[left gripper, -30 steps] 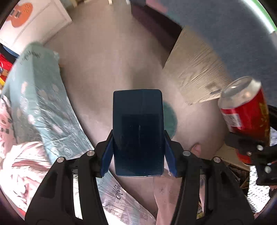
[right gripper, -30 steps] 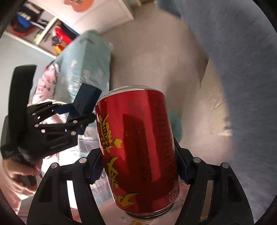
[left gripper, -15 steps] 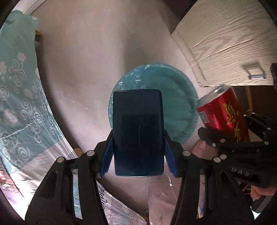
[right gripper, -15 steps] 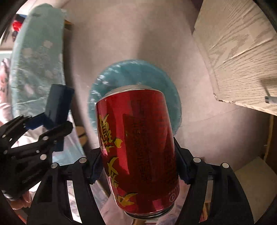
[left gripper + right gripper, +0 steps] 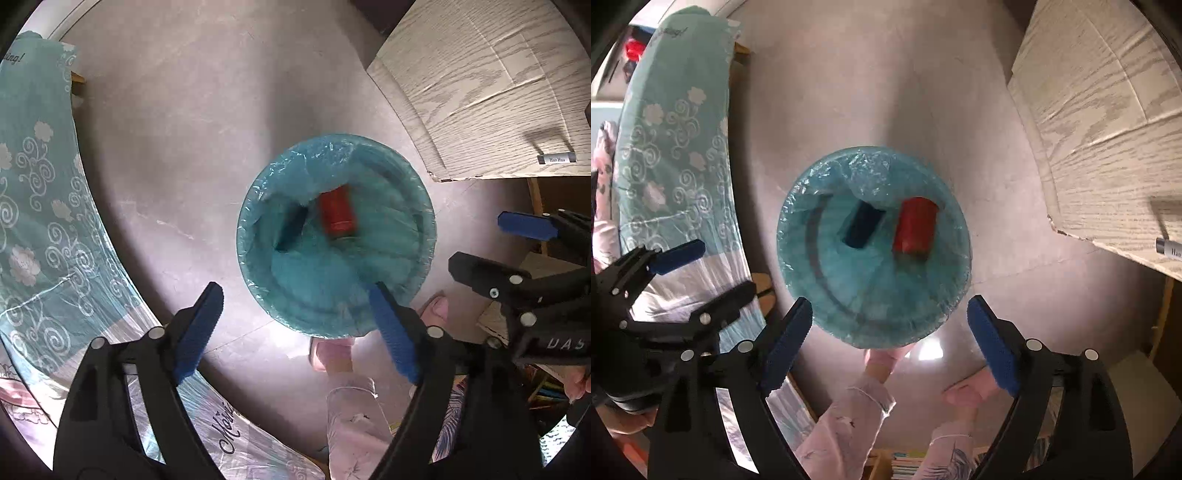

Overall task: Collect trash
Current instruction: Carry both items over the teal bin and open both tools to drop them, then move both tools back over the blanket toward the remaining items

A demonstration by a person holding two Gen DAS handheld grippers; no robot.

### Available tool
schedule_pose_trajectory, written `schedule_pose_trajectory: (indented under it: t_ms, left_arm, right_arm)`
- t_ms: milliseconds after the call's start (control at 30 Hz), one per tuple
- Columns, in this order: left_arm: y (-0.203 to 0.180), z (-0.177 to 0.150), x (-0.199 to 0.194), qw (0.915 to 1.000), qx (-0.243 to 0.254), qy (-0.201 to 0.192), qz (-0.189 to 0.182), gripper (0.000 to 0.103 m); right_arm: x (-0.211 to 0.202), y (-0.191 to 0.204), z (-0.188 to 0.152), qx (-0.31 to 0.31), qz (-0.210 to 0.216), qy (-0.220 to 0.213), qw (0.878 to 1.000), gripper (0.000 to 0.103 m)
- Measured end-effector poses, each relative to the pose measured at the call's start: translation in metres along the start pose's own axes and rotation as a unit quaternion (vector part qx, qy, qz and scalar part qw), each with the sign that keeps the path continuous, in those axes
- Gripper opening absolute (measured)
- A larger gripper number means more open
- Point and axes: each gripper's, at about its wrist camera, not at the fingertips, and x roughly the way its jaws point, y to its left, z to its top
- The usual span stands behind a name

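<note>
Left wrist view: left gripper [image 5: 295, 317] and right gripper [image 5: 890, 332] spread, empty; red metal can [image 5: 337, 213] and dark blue box [image 5: 862, 225] ahead inside teal-lined round bin [image 5: 258, 295], seemingly released for disposal.

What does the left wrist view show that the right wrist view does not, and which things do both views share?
Only the left wrist view shows the right gripper from outside, open, and the left gripper open up close. Only the right wrist view shows the shelf with red things and books at the bottom. Both share the bin with teal liner, the red can and dark blue box inside it, and the wooden furniture.
</note>
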Motion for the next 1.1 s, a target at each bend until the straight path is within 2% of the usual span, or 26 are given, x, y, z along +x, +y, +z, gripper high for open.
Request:
schedule_pose_trajectory:
  t_ms: [100,367,467,567,633,700,767,800,833,1000,1100]
  left_arm:
    - [-0.001,0.002,0.004,0.9999,-0.005,0.002,-0.010,0.083]
    - [-0.001,-0.001,-0.008,1.0000,0.000,0.001,-0.001,0.083]
    - [0.006,-0.011,-0.028,1.0000,-0.006,-0.001,-0.001,0.083]
    - [0.014,-0.026,-0.060,0.9999,-0.010,-0.005,0.004,0.083]
    - [0.016,-0.038,-0.093,0.9998,-0.009,-0.016,0.012,0.083]
    - [0.015,-0.049,-0.134,0.9986,-0.001,-0.037,0.038,0.084]
    - [0.011,-0.059,-0.186,0.9964,0.005,-0.064,0.057,0.088]
    - [0.008,-0.062,-0.208,0.9954,0.006,-0.078,0.056,0.095]
    - [0.002,-0.064,-0.235,0.9939,0.007,-0.093,0.060,0.097]
    - [-0.044,-0.055,-0.327,0.9836,0.042,-0.165,0.060,0.097]
    - [-0.082,-0.042,-0.366,0.9778,0.068,-0.197,0.024,0.097]
  right_arm:
    - [-0.006,-0.003,-0.001,0.010,0.007,-0.004,1.000,0.086]
    - [-0.031,-0.002,-0.010,0.005,0.009,-0.009,1.000,0.086]
    - [-0.052,0.005,-0.018,-0.004,0.014,-0.011,1.000,0.086]
    - [-0.088,0.027,-0.031,-0.037,0.018,-0.012,0.999,0.086]
    - [-0.131,0.047,-0.045,-0.067,0.027,-0.034,0.997,0.086]
    - [-0.180,0.064,-0.060,-0.089,0.028,-0.064,0.994,0.086]
    - [-0.234,0.073,-0.075,-0.096,0.042,-0.098,0.990,0.089]
    - [-0.262,0.075,-0.083,-0.098,0.046,-0.118,0.987,0.089]
    - [-0.296,0.075,-0.093,-0.097,0.048,-0.143,0.984,0.089]
    - [-0.406,0.044,-0.130,-0.043,0.040,-0.237,0.970,0.093]
    - [-0.456,0.009,-0.156,0.016,0.027,-0.287,0.957,0.094]
